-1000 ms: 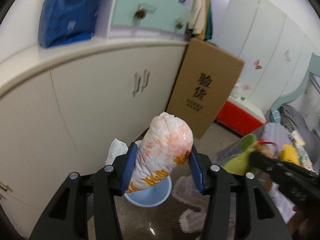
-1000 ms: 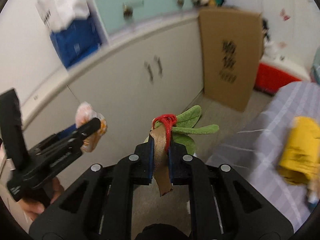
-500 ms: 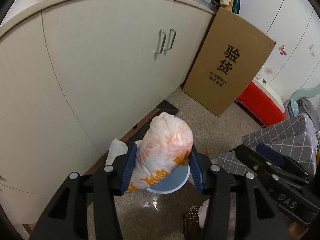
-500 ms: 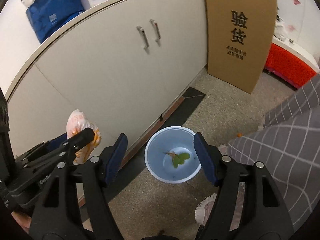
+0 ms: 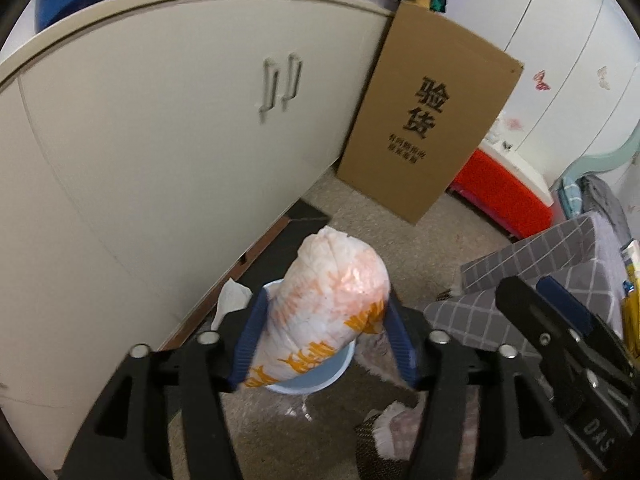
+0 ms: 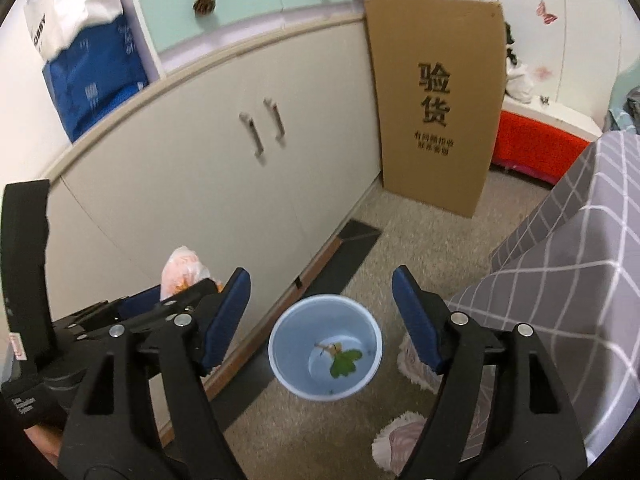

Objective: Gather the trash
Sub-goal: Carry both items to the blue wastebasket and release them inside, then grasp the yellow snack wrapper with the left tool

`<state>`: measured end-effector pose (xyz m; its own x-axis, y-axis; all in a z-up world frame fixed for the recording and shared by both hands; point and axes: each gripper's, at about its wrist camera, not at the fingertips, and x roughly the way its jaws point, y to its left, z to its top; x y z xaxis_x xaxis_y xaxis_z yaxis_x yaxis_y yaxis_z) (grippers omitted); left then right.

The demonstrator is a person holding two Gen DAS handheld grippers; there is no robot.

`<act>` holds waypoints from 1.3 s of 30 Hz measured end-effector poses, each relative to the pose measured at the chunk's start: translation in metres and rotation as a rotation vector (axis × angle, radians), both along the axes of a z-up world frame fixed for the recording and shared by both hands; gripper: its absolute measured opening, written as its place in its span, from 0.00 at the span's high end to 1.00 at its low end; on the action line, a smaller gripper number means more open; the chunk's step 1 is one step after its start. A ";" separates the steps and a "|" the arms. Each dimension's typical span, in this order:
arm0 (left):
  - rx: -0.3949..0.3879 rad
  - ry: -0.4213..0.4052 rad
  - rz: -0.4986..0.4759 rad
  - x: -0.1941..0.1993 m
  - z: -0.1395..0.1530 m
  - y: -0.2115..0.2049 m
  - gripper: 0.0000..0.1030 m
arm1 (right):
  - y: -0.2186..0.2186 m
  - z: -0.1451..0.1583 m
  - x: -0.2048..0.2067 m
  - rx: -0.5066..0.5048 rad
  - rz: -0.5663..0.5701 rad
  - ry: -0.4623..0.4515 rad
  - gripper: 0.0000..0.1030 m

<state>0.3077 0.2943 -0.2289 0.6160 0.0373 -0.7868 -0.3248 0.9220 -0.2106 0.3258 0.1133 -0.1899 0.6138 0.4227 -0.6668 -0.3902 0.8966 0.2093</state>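
A crumpled white and orange plastic bag stands between the blue pads of my left gripper, whose jaws are opening; the bag leans on the left pad and hangs over the light blue bin. In the right wrist view the bin sits on the floor and holds a green leafy scrap. My right gripper hovers above it, its jaws still opening with nothing between them. The left gripper and its bag show at the left there.
A cream cabinet runs along the left. A tall cardboard box leans at its end, with a red box behind. A grey checked cloth drapes on the right. White tissue and pink fluffy items lie by the bin.
My right gripper let go of the green scrap, which now lies in the bin, and its jaws spread wide. My left gripper sank toward the bin and its jaws have widened around the bag.
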 end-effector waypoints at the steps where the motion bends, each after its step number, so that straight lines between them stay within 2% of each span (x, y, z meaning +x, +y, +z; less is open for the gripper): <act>1: 0.010 0.000 0.009 0.002 0.002 0.000 0.18 | -0.004 0.003 0.000 0.006 -0.012 -0.009 0.29; 2: 0.011 0.005 0.014 0.004 0.002 0.000 0.12 | -0.008 0.005 -0.001 0.018 -0.024 -0.014 0.29; 3: 0.002 0.008 0.012 0.005 0.003 0.001 0.11 | -0.011 0.007 -0.001 0.028 -0.035 -0.016 0.26; 9: -0.069 -0.002 0.040 -0.006 0.010 0.004 0.11 | -0.023 0.022 -0.010 0.060 -0.052 -0.020 0.25; 14: -0.014 -0.041 0.025 -0.025 0.033 -0.010 0.11 | -0.032 0.038 -0.025 0.084 -0.052 -0.038 0.24; 22: 0.017 -0.124 -0.022 -0.050 0.076 -0.051 0.11 | -0.072 0.075 -0.056 0.106 -0.094 -0.097 0.23; 27: 0.051 -0.166 -0.107 -0.061 0.100 -0.104 0.11 | -0.120 0.093 -0.076 0.115 -0.164 -0.129 0.21; 31: 0.066 -0.177 -0.228 -0.061 0.108 -0.158 0.11 | -0.173 0.105 -0.090 0.098 -0.260 -0.163 0.20; 35: 0.067 -0.162 -0.382 -0.053 0.109 -0.222 0.11 | -0.229 0.110 -0.099 0.086 -0.367 -0.170 0.19; 39: 0.070 -0.115 -0.457 -0.037 0.103 -0.270 0.11 | -0.276 0.104 -0.102 0.088 -0.423 -0.126 0.19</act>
<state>0.2702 0.0239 -0.1262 0.6646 -0.2075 -0.7179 0.1390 0.9782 -0.1541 0.2238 -0.1625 -0.0864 0.8188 0.1686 -0.5487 -0.0199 0.9637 0.2664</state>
